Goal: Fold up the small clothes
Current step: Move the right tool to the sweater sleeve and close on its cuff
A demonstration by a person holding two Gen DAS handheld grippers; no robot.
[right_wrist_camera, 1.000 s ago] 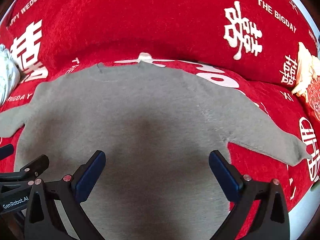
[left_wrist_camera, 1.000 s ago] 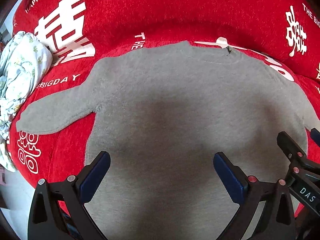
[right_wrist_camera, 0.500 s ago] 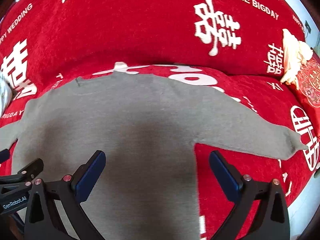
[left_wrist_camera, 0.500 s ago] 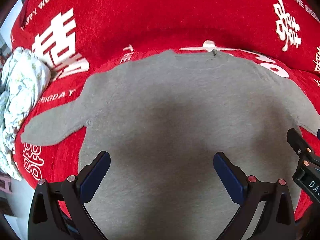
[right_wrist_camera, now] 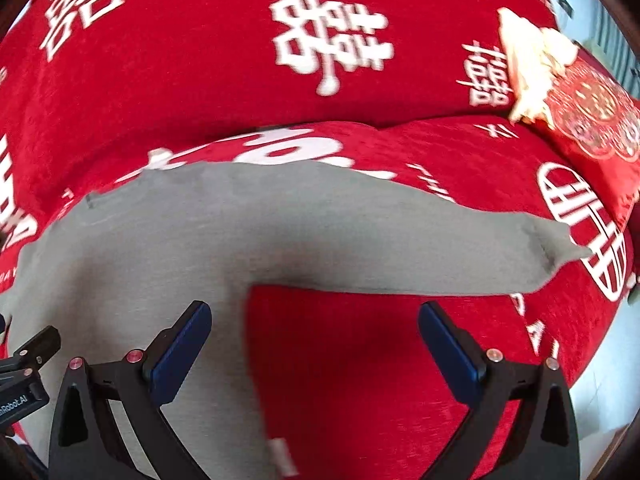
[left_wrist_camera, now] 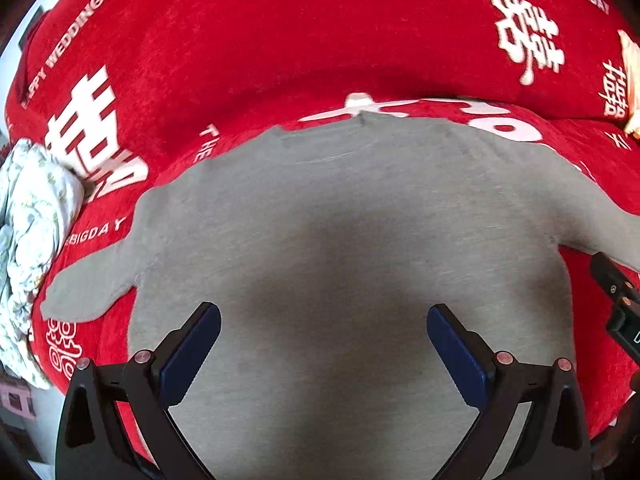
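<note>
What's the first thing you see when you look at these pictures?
A gray sweater lies spread flat in the middle, one sleeve stretched out to the right. Under it is a bright red cover with big white wedding characters. A pale flowery cloth is bunched at the far left.

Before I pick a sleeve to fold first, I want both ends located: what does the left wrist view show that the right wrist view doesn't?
Only the left wrist view shows the left sleeve's cuff and the pale floral garment bundle beyond it. Only the right wrist view shows the right sleeve's cuff and the red embroidered cushion. Both show the gray sweater lying flat on the red sofa cover, with the left tongs and right tongs open and empty above it.
</note>
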